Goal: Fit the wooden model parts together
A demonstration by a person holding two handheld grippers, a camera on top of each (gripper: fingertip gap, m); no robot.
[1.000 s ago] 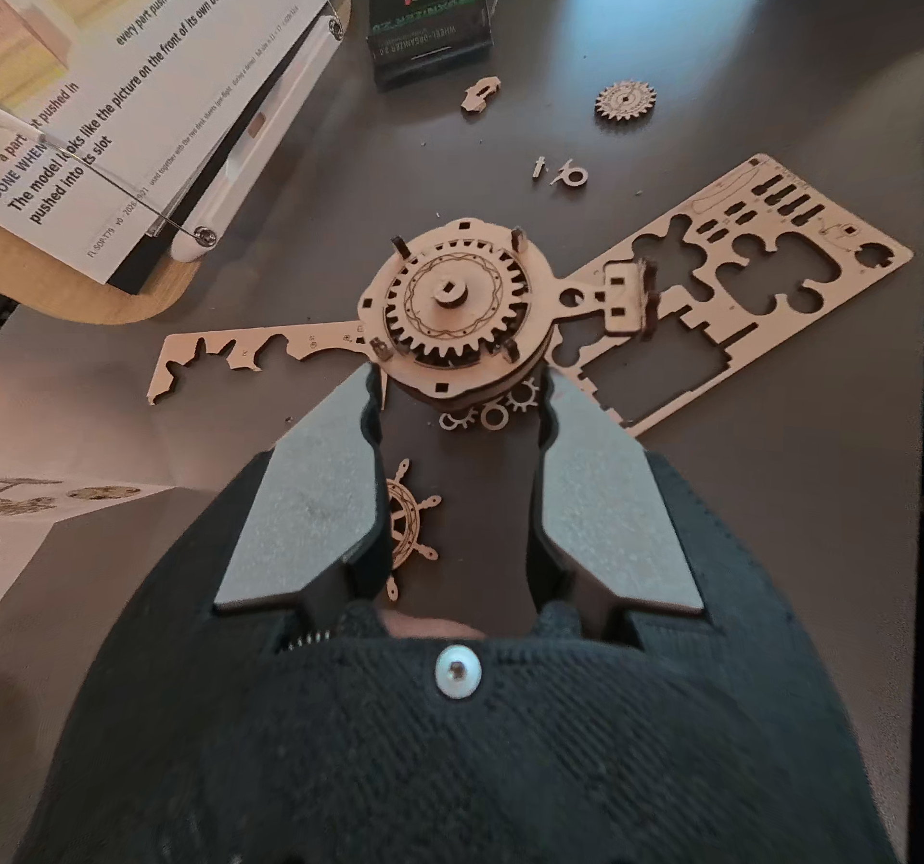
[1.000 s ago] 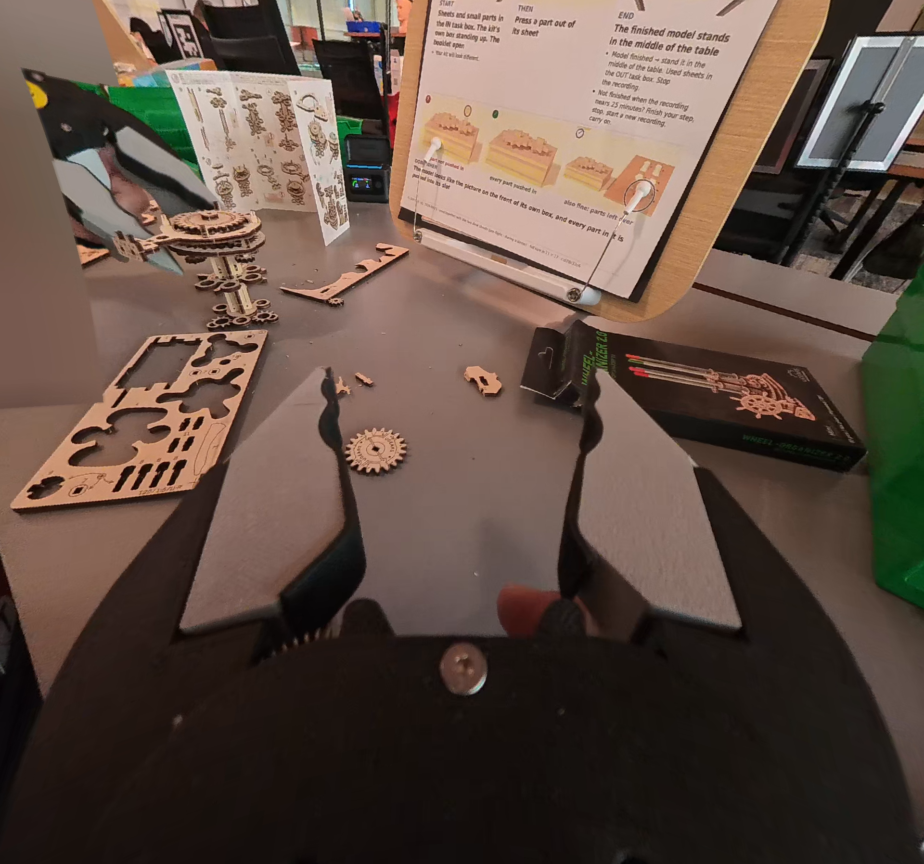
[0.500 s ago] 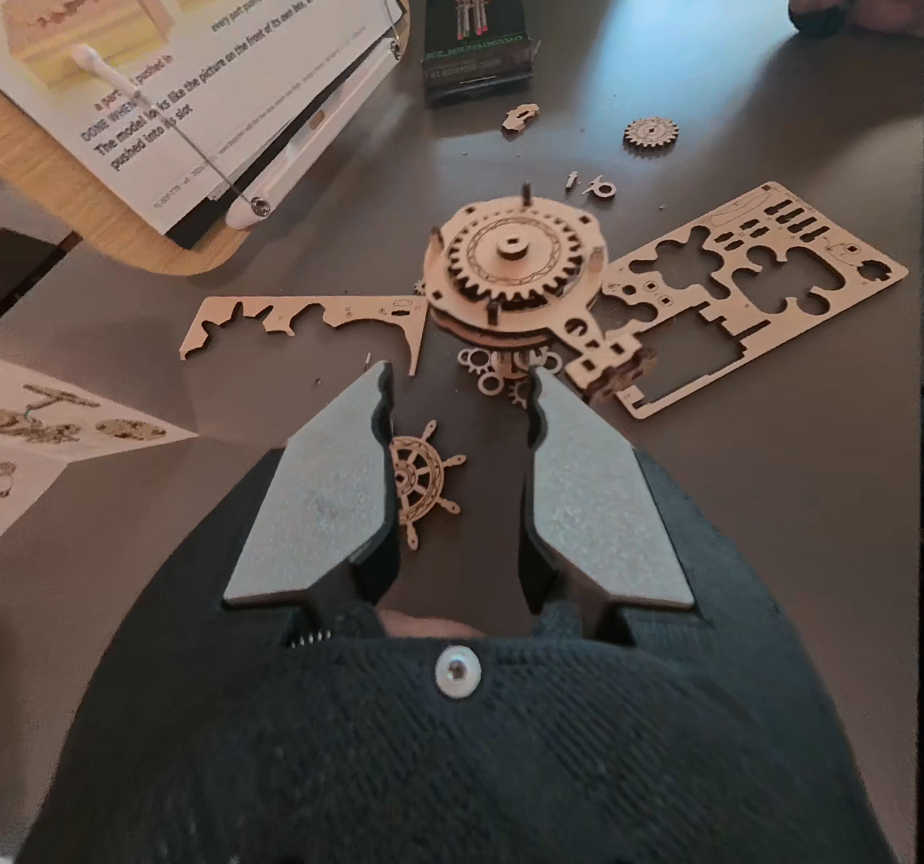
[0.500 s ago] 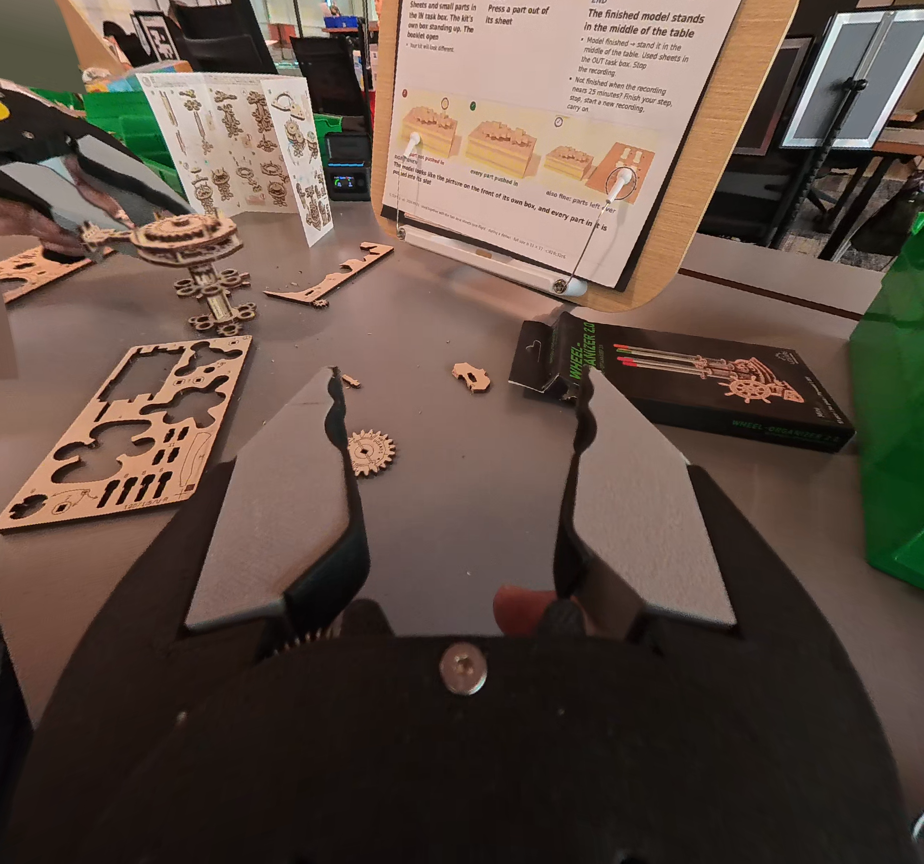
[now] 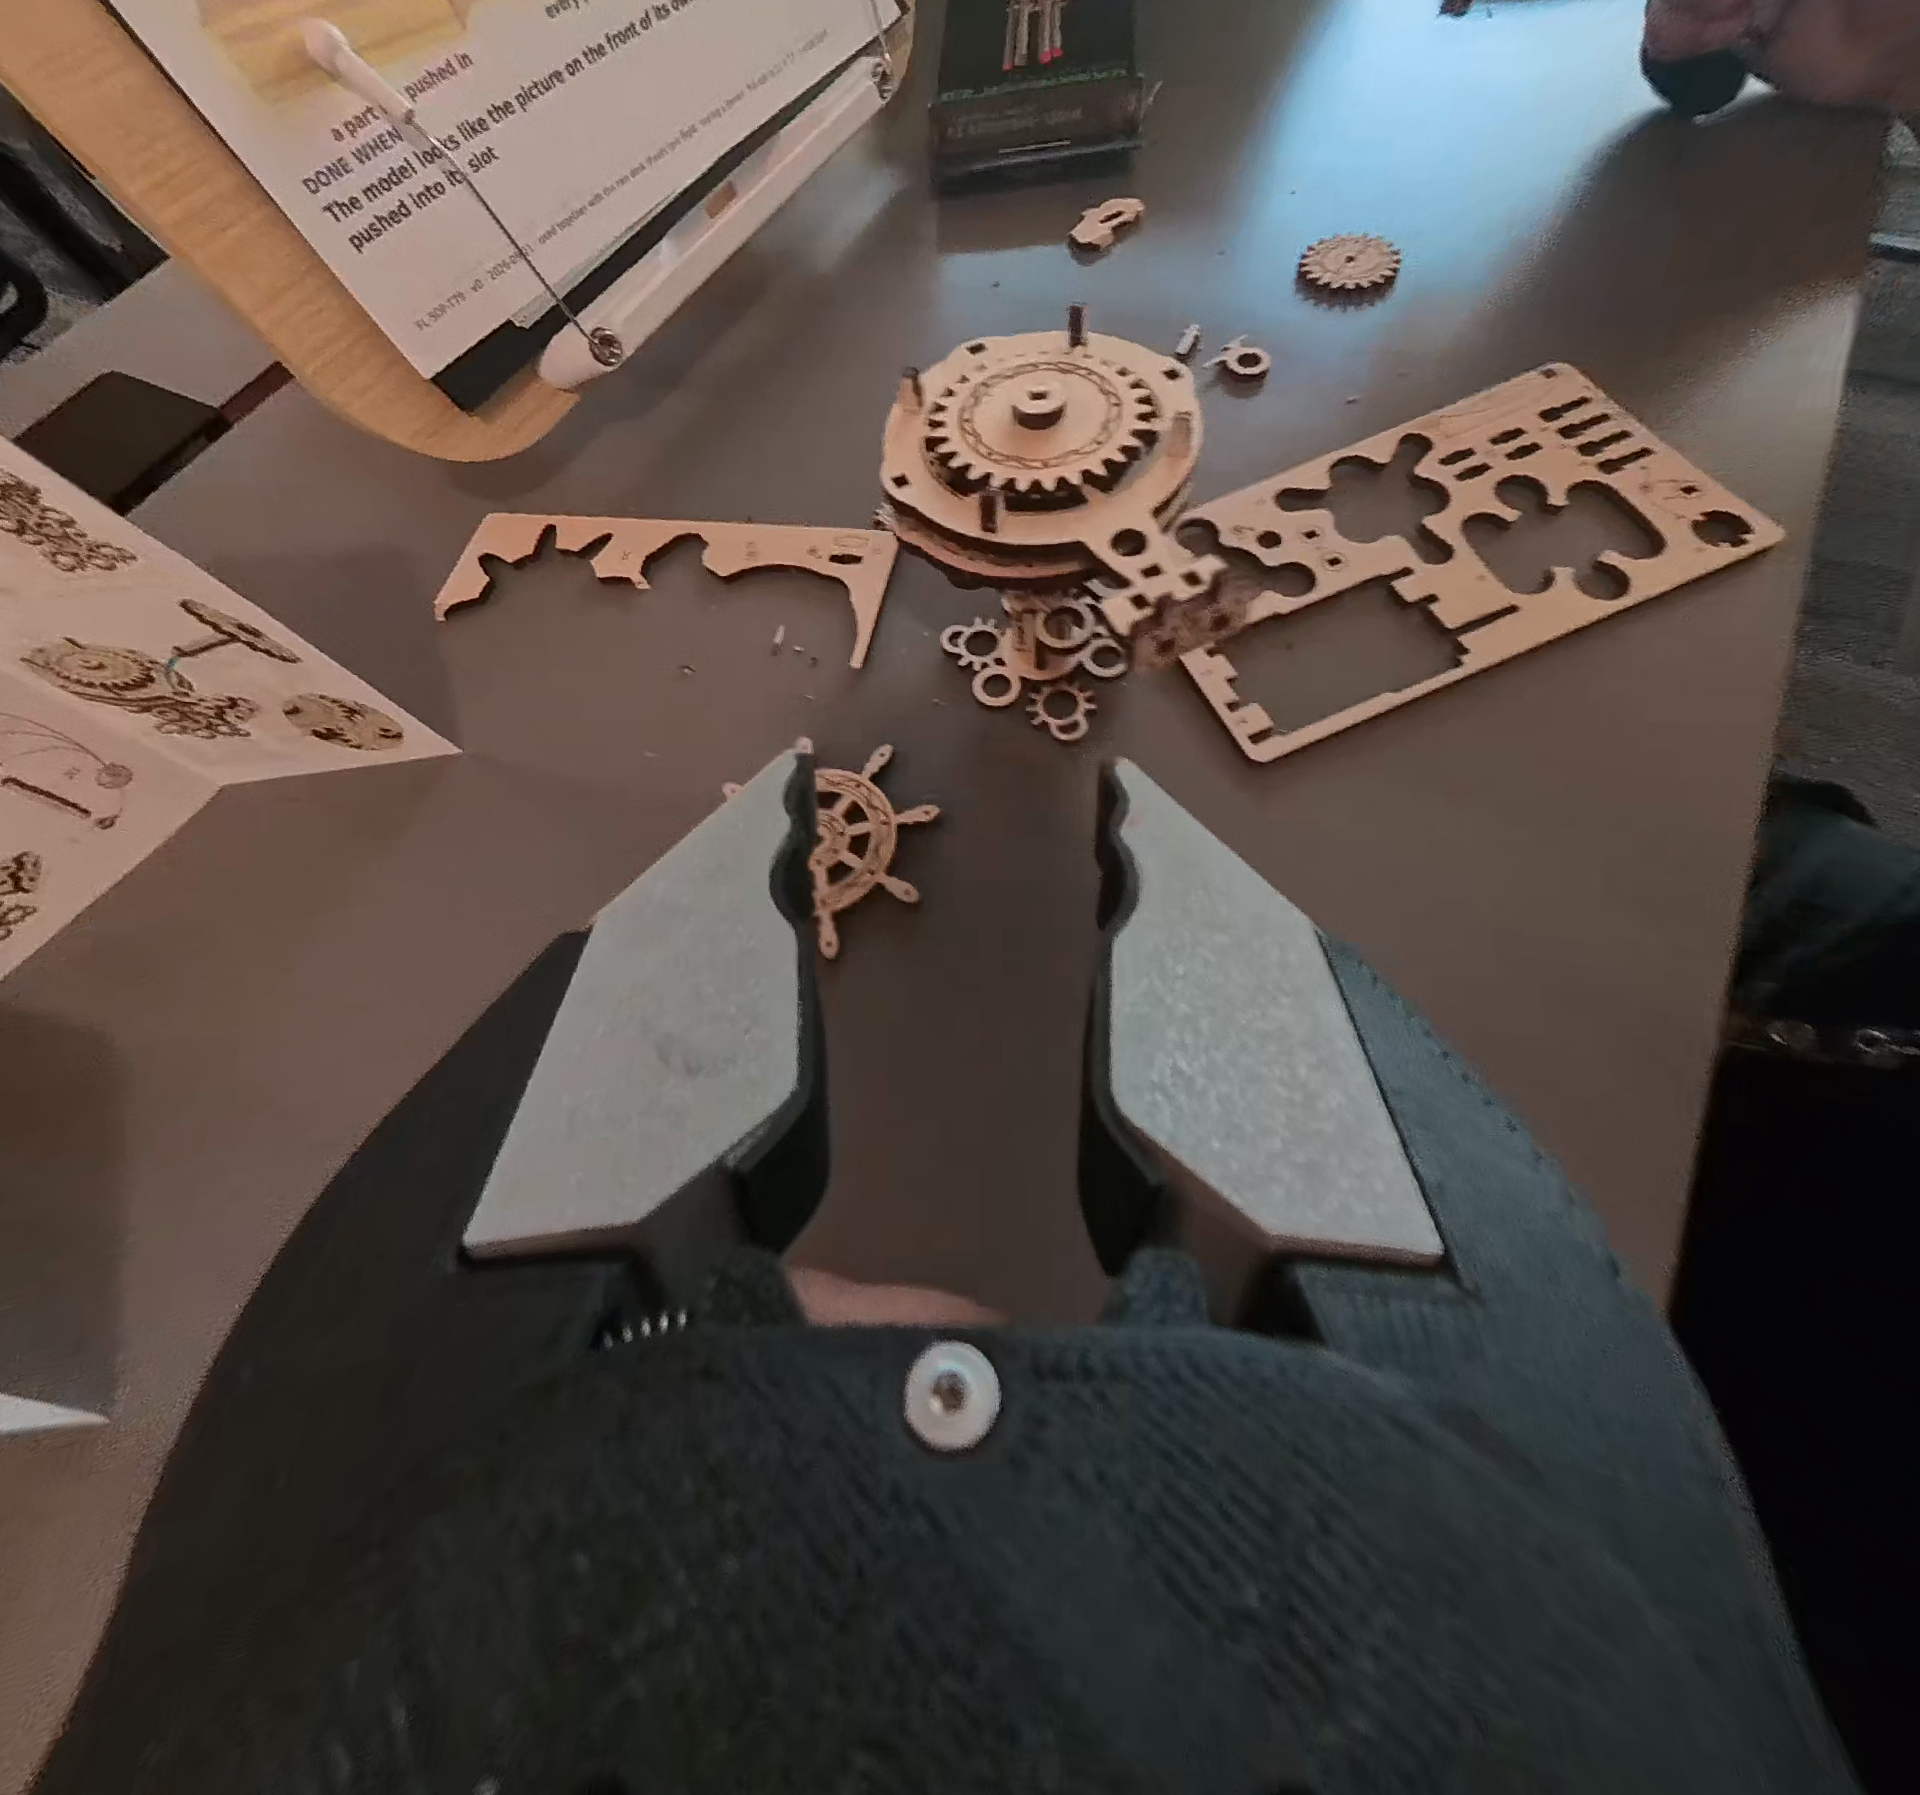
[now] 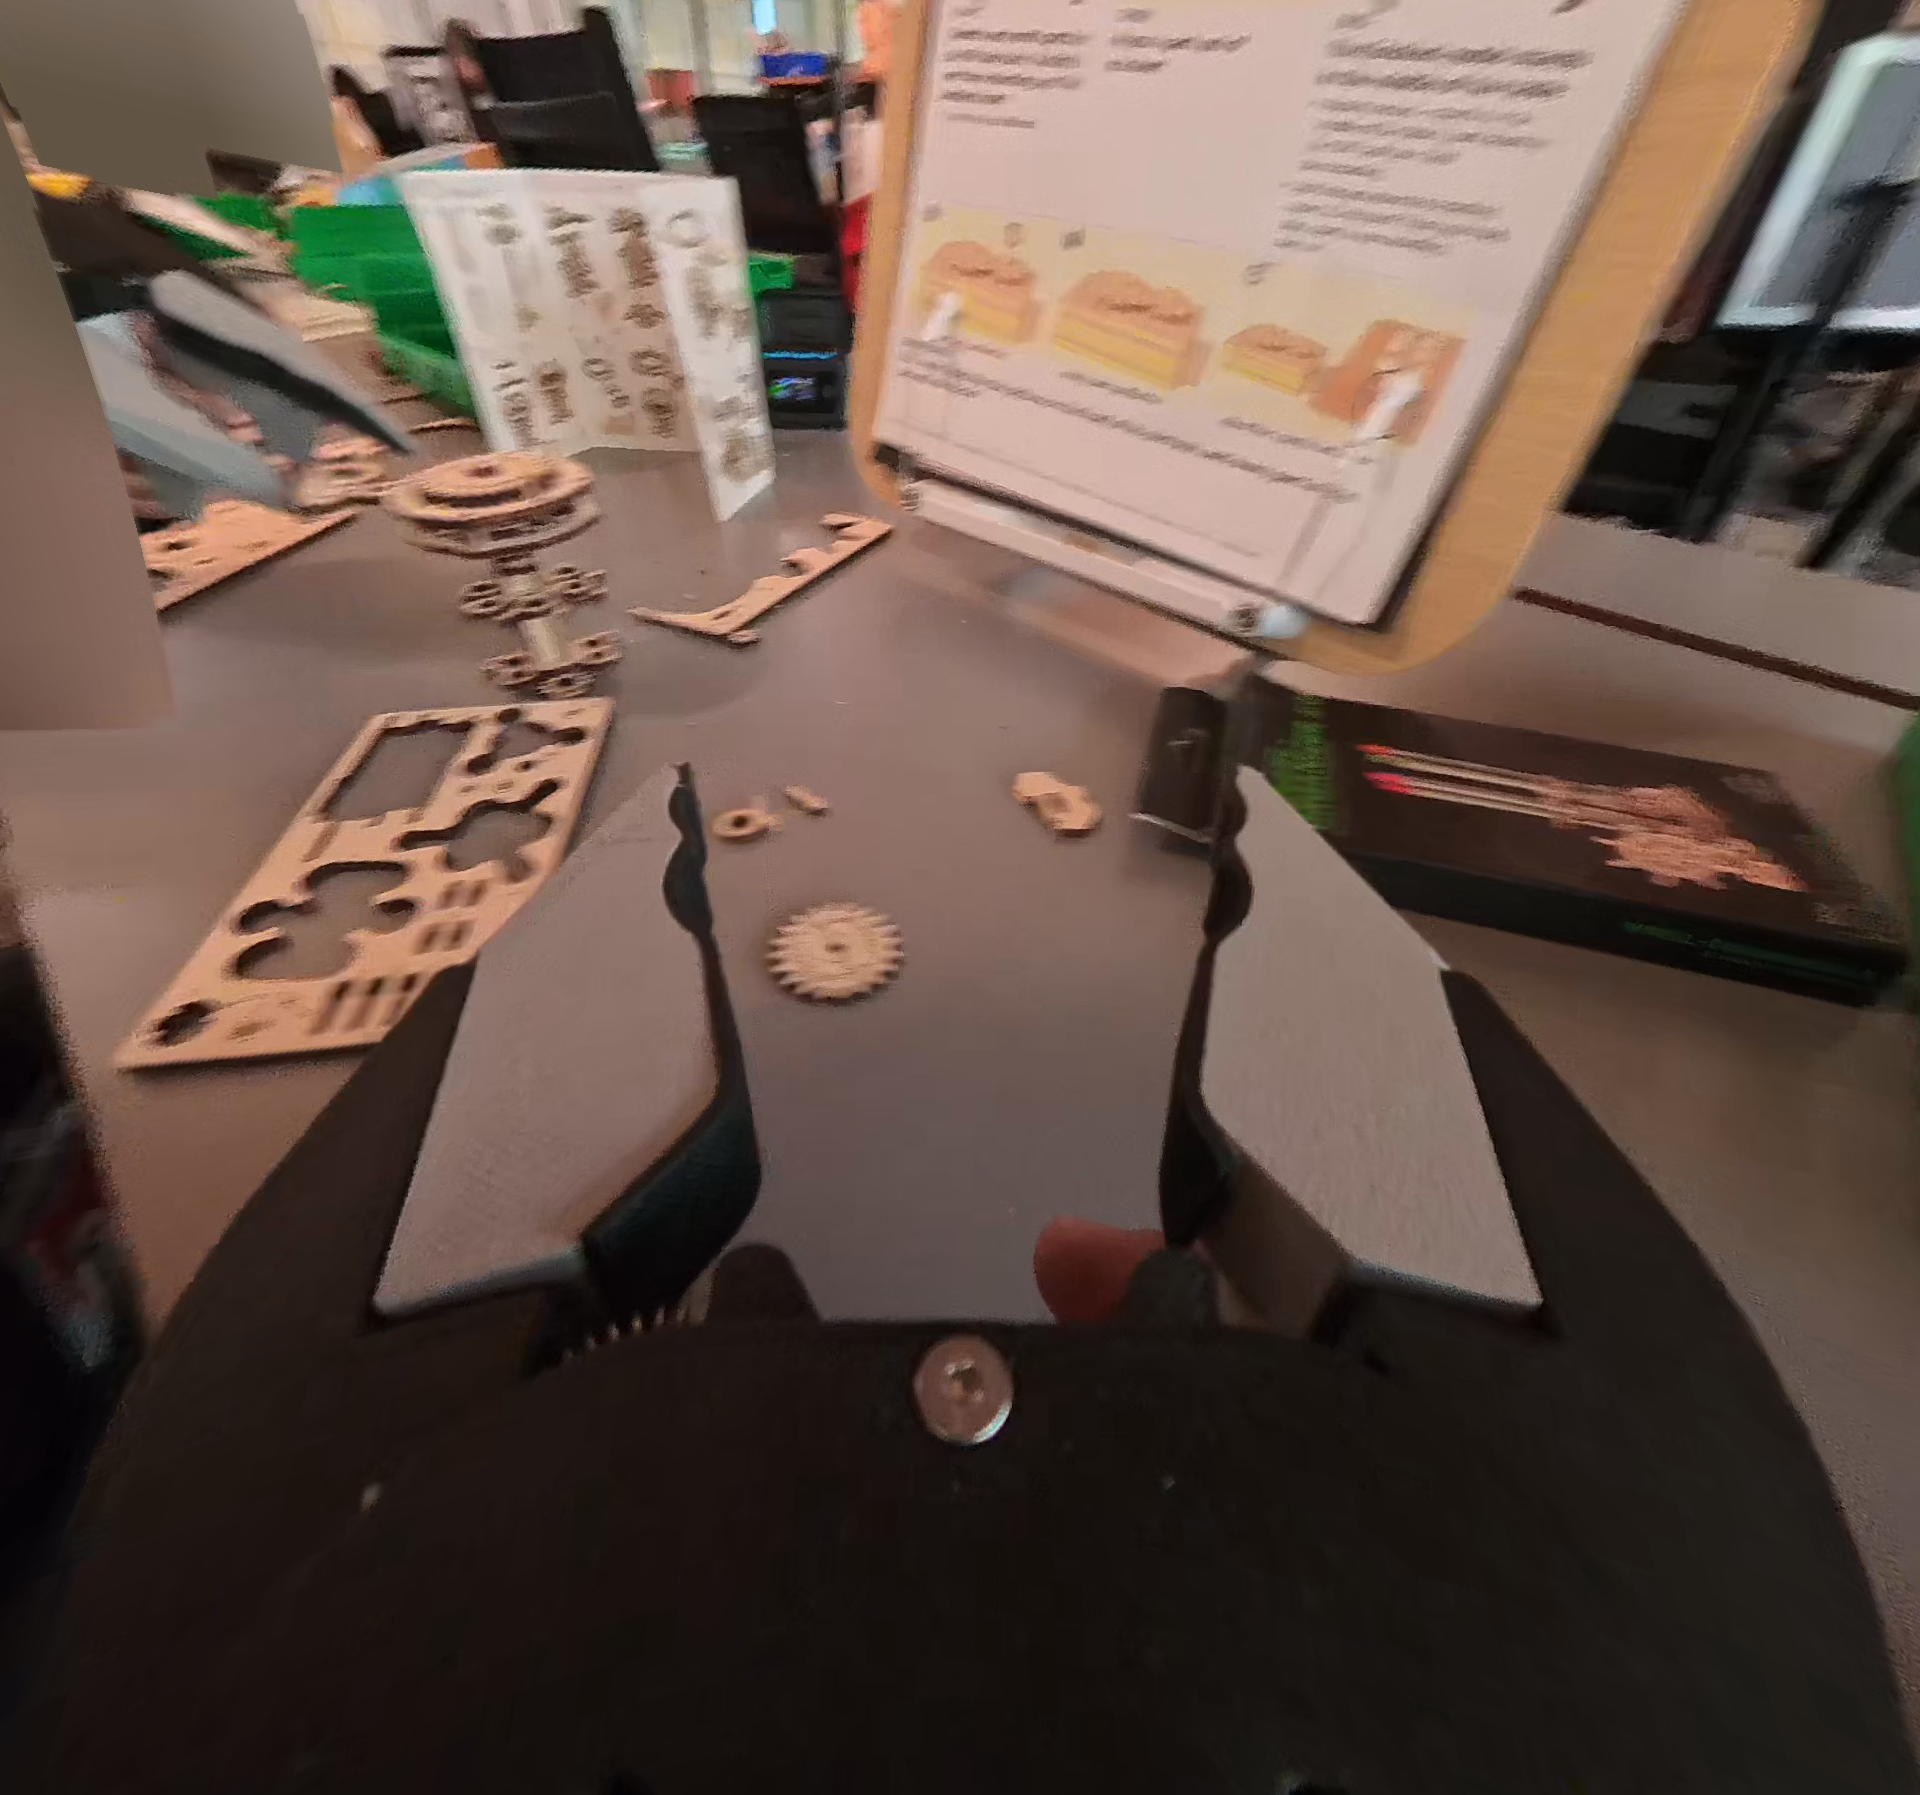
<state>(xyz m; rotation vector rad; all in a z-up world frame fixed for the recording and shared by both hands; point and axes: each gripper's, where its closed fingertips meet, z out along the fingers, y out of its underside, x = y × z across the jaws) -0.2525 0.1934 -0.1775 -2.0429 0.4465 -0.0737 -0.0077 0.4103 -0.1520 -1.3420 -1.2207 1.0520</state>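
The left gripper [image 5: 951, 789] hangs empty, jaws apart, over a wheel [image 5: 857, 836] near the model [image 5: 1039, 467]. The right gripper [image 6: 951, 800], jaws wide, holds nothing above a gear [image 6: 834, 952].

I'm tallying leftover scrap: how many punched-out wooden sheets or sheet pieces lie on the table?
3: a large sheet right of the model, a jagged strip left of it, another piece behind it. More may be hidden.

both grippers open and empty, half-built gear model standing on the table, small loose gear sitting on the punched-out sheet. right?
One thing is off: the small loose gear lies on the bare table, beside the punched-out sheet, as the right wrist view shows. The rest holds: left gripper and right gripper are open and empty, and the half-built gear model stands on the table.
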